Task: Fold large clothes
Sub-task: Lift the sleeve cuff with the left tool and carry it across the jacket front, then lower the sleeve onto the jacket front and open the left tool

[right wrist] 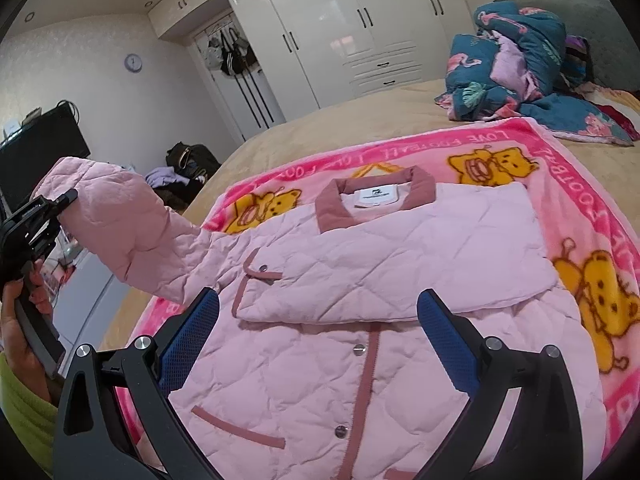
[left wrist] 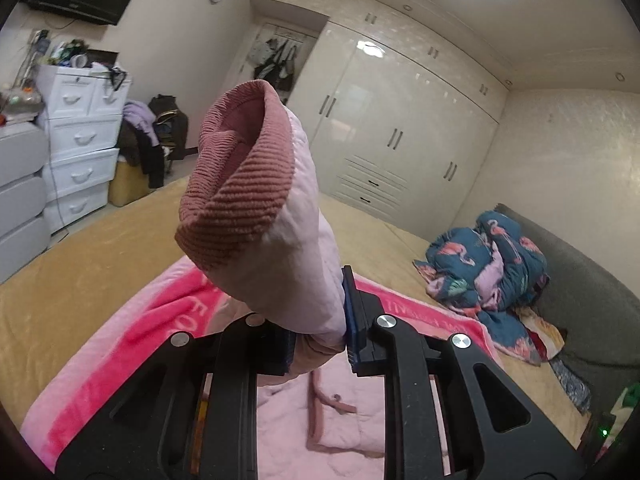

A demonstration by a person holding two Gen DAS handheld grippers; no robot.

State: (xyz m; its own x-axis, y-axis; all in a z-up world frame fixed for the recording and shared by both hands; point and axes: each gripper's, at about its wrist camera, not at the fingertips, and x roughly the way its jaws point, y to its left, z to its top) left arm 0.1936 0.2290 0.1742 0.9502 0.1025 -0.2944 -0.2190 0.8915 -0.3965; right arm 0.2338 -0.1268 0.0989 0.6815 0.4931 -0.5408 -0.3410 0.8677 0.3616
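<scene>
A light pink quilted jacket with a dusty-rose collar lies face up on a pink bear-print blanket on the bed. Its right sleeve is folded across the chest. My left gripper is shut on the other sleeve and holds it raised off the bed, the ribbed rose cuff pointing up. The left gripper also shows in the right wrist view, at the far left, gripping that sleeve. My right gripper is open and empty, hovering above the jacket's front near the button placket.
A crumpled teal flamingo-print quilt lies at the head of the bed by the grey headboard. White drawers and a clothes pile stand left of the bed. White wardrobes line the far wall. The tan bedspread surrounds the blanket.
</scene>
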